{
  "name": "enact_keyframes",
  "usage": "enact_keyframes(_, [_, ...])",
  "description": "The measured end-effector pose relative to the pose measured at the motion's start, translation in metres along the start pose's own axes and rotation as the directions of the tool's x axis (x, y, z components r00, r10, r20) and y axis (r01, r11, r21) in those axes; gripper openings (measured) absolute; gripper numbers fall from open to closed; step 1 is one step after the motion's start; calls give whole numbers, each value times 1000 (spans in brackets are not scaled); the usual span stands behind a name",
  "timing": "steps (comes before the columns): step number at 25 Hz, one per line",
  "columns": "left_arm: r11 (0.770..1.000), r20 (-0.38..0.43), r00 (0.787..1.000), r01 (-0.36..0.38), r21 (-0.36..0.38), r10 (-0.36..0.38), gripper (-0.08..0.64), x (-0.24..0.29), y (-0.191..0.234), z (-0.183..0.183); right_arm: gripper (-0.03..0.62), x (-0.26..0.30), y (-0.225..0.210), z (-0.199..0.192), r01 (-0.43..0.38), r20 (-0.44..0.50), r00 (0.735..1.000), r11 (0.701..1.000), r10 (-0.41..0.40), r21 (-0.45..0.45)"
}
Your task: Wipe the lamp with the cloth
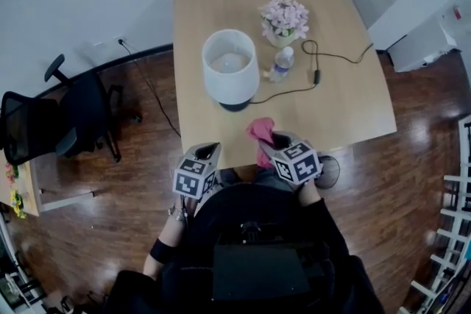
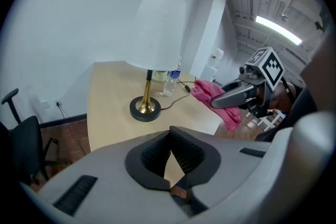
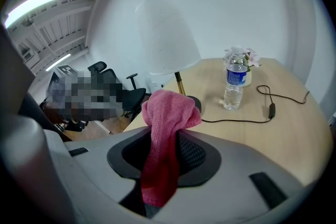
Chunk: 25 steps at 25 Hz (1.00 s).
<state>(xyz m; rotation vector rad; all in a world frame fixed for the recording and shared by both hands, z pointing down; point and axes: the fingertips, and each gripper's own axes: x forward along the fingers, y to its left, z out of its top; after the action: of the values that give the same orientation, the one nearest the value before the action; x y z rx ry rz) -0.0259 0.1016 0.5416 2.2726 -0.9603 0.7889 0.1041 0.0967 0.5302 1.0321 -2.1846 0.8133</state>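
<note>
A table lamp (image 1: 230, 70) with a white shade and a brass stem stands on the wooden table (image 1: 346, 106), left of its middle. In the left gripper view the lamp (image 2: 157, 34) rises straight ahead, and in the right gripper view the lamp (image 3: 168, 39) stands ahead to the left. My right gripper (image 1: 271, 141) hovers at the table's near edge, shut on a pink cloth (image 1: 260, 130) that hangs out of its jaws (image 3: 167, 128). My left gripper (image 1: 208, 151) is at the near edge too, shut with nothing in it (image 2: 170, 136). It is well short of the lamp base (image 2: 145, 108).
A water bottle (image 1: 280, 64) and a pot of pink flowers (image 1: 284, 20) stand right of the lamp. The lamp's black cable with its switch (image 1: 316, 73) loops over the table's right half. A black office chair (image 1: 44, 125) stands on the wooden floor to the left.
</note>
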Motion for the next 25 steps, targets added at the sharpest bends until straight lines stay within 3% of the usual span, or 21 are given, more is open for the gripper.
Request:
enact_keyframes(10, [999,26,999,-27,22,27,2,-1,10,12,127,-17,2,36,-17,101,995,999,20,-29])
enact_keyframes(19, [999,46,998,-41,28,39,2,-4,13,38,127,-68,26,147,-13,312,947,983,70,-181])
enact_keyframes(25, [998,28,999,-42,38,41,2,-1,7,36,127,-91,4,195,45,376,925,971,48,-236])
